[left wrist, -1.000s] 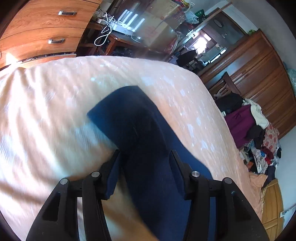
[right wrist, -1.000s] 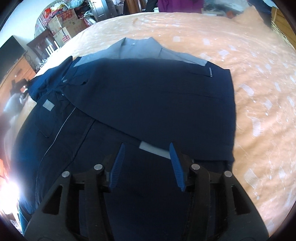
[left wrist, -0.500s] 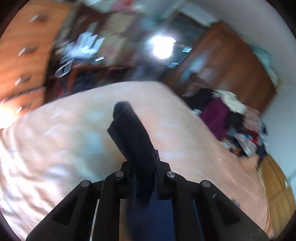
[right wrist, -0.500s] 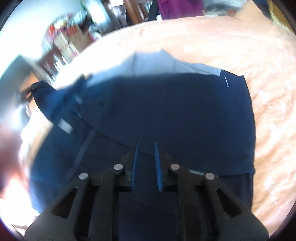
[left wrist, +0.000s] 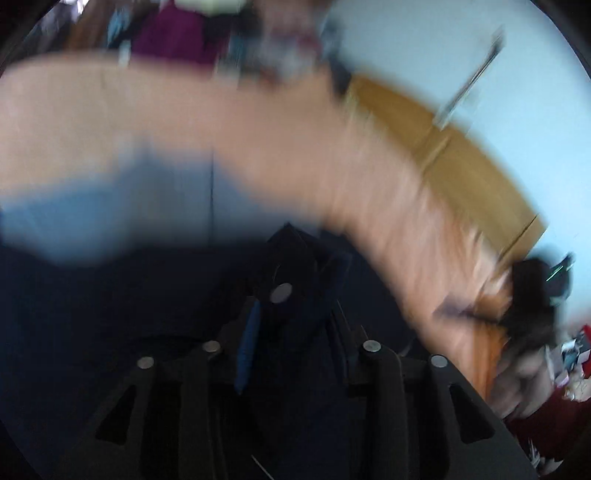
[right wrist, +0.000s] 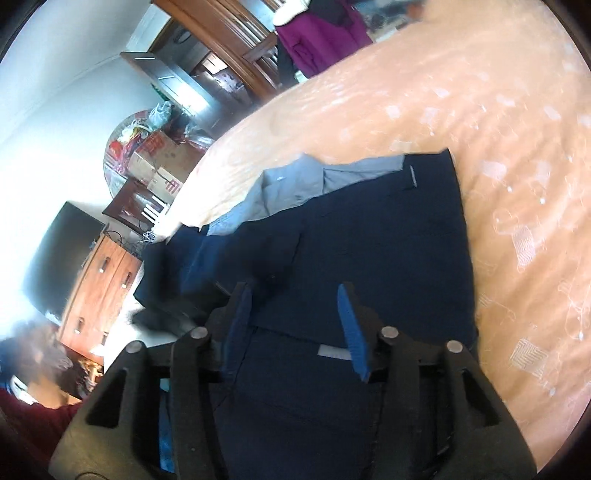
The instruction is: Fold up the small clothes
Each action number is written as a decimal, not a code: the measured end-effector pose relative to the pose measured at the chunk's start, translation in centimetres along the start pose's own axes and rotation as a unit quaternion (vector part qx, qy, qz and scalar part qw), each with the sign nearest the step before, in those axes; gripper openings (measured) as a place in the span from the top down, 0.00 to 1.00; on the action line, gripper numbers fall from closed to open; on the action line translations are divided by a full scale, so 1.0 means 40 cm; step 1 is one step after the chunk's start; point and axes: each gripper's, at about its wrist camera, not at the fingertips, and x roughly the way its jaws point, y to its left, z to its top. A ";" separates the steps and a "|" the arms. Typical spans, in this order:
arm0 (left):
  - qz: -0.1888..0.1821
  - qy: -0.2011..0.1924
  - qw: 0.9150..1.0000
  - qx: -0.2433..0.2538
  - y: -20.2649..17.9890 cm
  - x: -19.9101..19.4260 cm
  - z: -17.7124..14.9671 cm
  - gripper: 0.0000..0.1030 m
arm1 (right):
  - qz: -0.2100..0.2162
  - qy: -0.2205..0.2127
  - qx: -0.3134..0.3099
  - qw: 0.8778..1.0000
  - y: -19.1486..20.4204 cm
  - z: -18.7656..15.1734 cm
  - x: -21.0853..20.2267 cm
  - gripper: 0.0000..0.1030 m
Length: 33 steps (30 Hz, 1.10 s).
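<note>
A navy jacket with a grey collar lies flat on the peach bedspread. One navy sleeve is bunched at its left side. My right gripper hangs open just above the jacket's lower part, with nothing between its fingers. The left wrist view is badly blurred. There my left gripper is low over the navy jacket, its jaws spread wide. A wad of navy cloth with a round button sits loosely between the fingers.
A wooden dresser with a dark TV stands off the bed's left side, with boxes and a wardrobe behind. Purple clothes hang at the far end. A person's red sleeve is at lower left. A wooden headboard borders the bed.
My left gripper swung the pinched sleeve over onto the jacket's body and its jaws have spread. My right gripper, shut half a second ago, has opened and tilted.
</note>
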 end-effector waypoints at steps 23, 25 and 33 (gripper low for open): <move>0.110 -0.267 0.943 -0.164 0.225 -0.641 -0.298 0.51 | 0.090 0.146 0.095 0.981 0.045 0.032 0.441 0.67; 0.126 -0.274 0.937 -0.175 0.258 -0.672 -0.311 0.51 | 0.110 0.132 0.117 0.978 0.024 0.036 0.424 0.98; 0.183 -0.254 0.939 -0.141 0.337 -0.704 -0.241 0.50 | 0.107 0.005 0.068 0.992 0.015 0.099 0.104 0.99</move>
